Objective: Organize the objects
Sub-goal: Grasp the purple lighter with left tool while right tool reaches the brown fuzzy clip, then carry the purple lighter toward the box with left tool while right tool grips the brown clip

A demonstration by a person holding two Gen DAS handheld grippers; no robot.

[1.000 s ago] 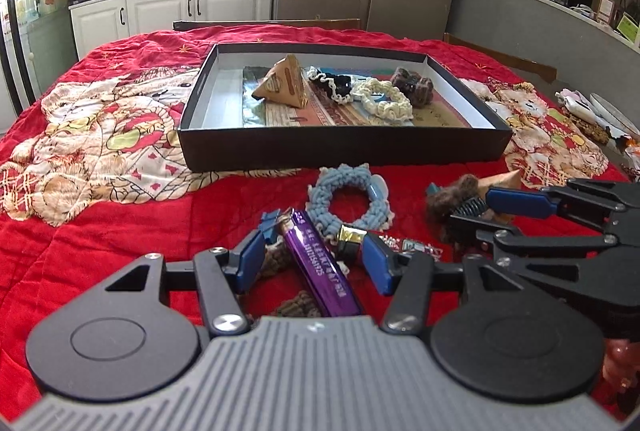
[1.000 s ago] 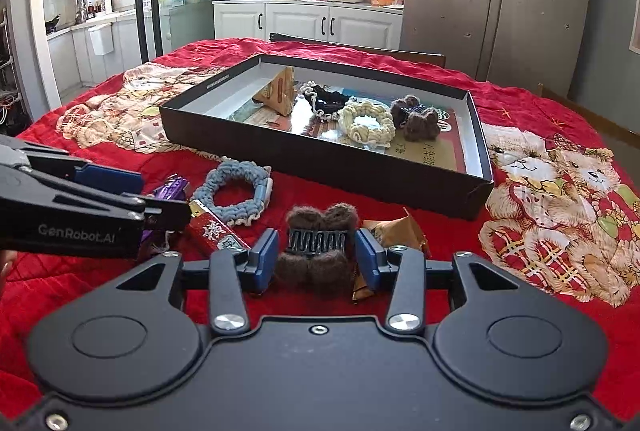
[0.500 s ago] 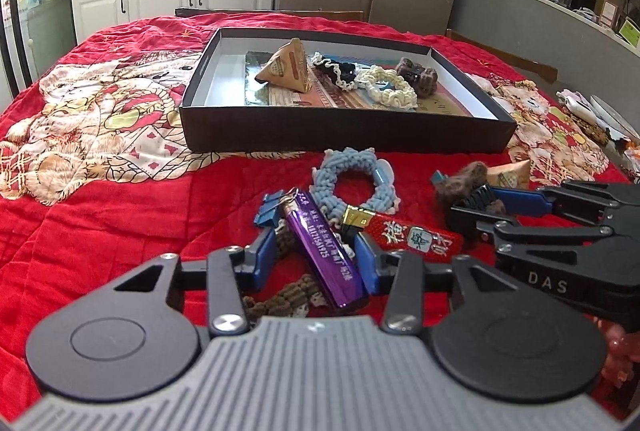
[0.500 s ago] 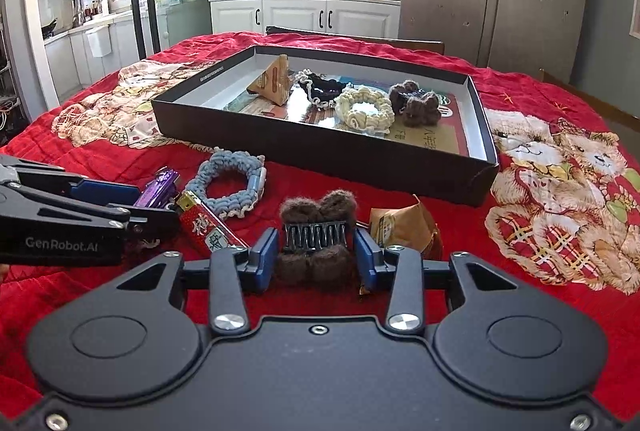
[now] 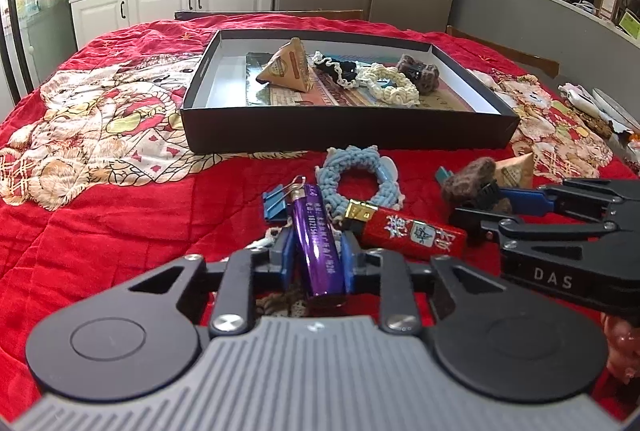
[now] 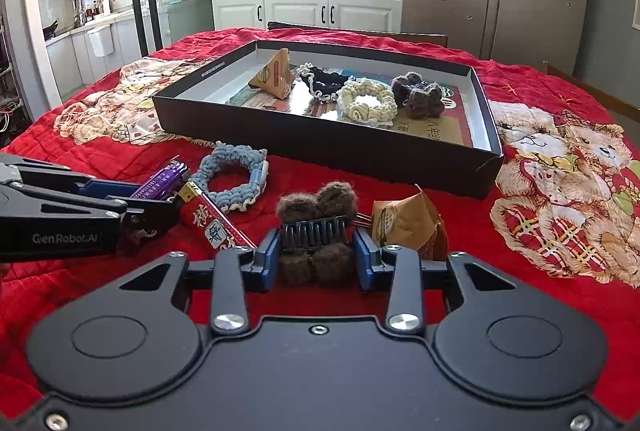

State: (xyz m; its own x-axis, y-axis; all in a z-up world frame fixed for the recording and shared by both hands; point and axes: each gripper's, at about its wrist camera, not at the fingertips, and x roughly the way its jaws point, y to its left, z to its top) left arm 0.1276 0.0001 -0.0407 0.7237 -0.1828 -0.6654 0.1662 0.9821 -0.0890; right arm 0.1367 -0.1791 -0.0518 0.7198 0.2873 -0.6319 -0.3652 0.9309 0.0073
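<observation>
My left gripper (image 5: pixel 314 251) has a purple lighter (image 5: pixel 316 243) between its blue pads; its jaws are closing and the pads lie against the lighter's sides. Just right of it a red lighter (image 5: pixel 412 231) lies on the red cloth. Behind both are a blue scrunchie (image 5: pixel 352 157) and a blue binder clip (image 5: pixel 276 205). My right gripper (image 6: pixel 316 255) is closing on a brown furry hair clip (image 6: pixel 316 227), pads touching its ends. A brown triangular packet (image 6: pixel 404 227) sits right of that clip. In the right wrist view my left gripper (image 6: pixel 160 207) reaches in from the left.
A black shallow box (image 5: pixel 348 131) stands beyond the loose items, holding a triangular packet (image 5: pixel 290 67), a black scrunchie, a cream scrunchie (image 5: pixel 390 83) and a brown clip. The cloth drops away at the table's edges. Kitchen cabinets and a fridge stand behind.
The left jaws have come together from wide apart onto the purple lighter. The right jaws have narrowed a little around the brown clip. Neither hand has shifted noticeably.
</observation>
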